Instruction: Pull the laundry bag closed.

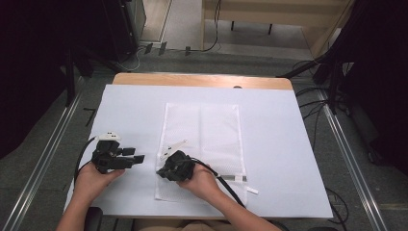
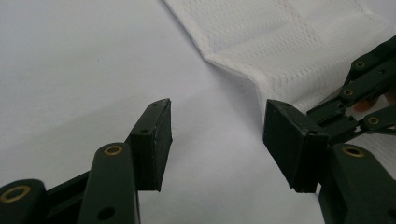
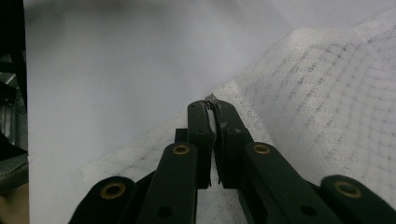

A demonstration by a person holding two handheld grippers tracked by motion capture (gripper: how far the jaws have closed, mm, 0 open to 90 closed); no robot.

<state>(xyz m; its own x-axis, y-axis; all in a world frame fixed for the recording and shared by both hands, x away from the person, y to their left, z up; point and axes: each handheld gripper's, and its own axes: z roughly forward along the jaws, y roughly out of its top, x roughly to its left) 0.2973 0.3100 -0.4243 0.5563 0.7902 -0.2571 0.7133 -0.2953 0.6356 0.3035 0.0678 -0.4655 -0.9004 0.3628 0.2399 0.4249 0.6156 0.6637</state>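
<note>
- Right tool (image 3: 212, 109) sits closest to the near edge of the tabletop, held in the person's right hand (image 1: 202, 180); jaws pressed together, pinching a thin bit of white mesh bag (image 1: 204, 130) fabric at the very tips (visible in the right gripper view).
- Grip point is on the bag's left border, toward its near-left corner; the mesh (image 3: 327, 93) runs off to the right of the jaws in that view.
- Bag itself lies flat on the white sheet (image 1: 130, 106), roughly mid-tabletop, long side running from near edge toward far edge. Fold creases show across its far half.
- Zipper pull tab (image 1: 237, 178) sits at the bag's near-right corner, just beside the right tool's cable (image 1: 226, 185).
- Left tool (image 2: 217, 135) is spread, nothing between the jaws (bare sheet under them). It is held in the left hand (image 1: 94, 180) near the near-left corner of the tabletop, pointed toward the bag.
- In the left gripper view the bag's edge (image 2: 280, 56) lies just beyond the jaw tips, not touching them; the right tool's linkage (image 2: 369, 93) shows at the right side.
- Tools are near each other but apart.
</note>
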